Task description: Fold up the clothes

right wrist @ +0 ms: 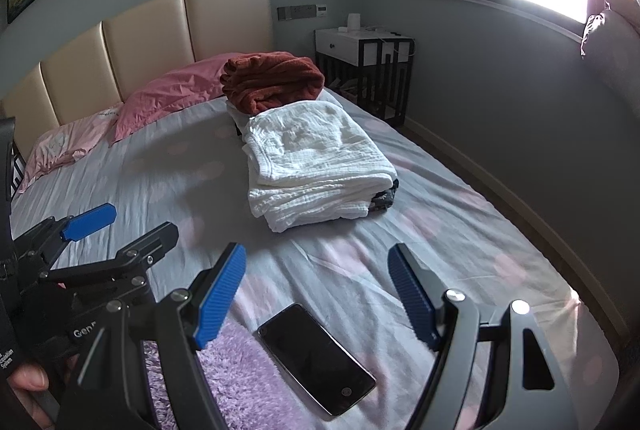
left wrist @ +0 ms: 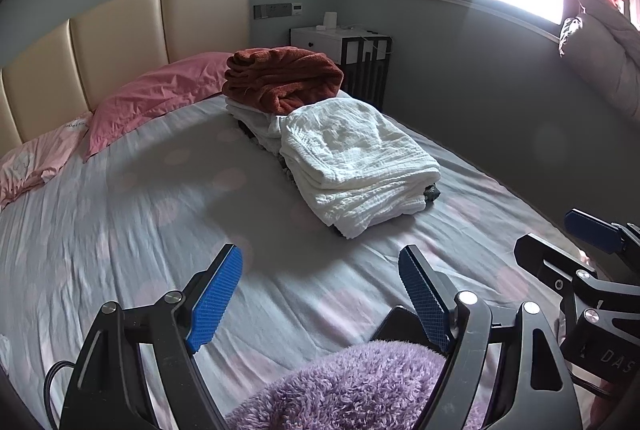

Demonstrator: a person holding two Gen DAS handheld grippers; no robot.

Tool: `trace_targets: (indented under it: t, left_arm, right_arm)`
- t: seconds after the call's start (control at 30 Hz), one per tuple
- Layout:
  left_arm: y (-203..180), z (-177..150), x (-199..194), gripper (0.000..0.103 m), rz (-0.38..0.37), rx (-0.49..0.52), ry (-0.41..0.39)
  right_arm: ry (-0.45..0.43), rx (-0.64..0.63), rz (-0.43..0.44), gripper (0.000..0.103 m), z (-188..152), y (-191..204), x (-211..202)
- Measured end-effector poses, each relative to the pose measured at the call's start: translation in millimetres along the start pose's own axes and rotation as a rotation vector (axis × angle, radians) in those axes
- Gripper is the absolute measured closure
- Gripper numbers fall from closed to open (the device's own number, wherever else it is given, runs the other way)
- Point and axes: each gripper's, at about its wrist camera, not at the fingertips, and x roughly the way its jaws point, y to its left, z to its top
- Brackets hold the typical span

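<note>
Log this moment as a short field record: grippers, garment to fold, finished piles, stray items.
left gripper: open, empty, above the purple fleece
right gripper: open, empty, over the phone
purple fleece: unfolded, at the near edge of the bed
phone: screen dark, lying flat, touching the fleece
white folded cloth: top of the nearer pile
rust-red towel: top of the farther pile, by the pink pillow

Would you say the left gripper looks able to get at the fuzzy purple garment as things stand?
Probably yes. The left gripper is open and empty, and the purple garment lies just beneath it with nothing on top in the left wrist view. The phone lies beside the garment, so it looks out of the way.
</note>
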Motion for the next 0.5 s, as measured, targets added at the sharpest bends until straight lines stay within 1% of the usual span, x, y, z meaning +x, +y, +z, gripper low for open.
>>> trace_targets:
  t: [0.5]
  left_arm:
    - [-0.7, -0.7, -2.4, 0.021, -0.006, -0.002, 0.002]
  right_arm:
    - [0.000, -0.004, -0.003, 0.030, -0.6, 1.7, -2.4]
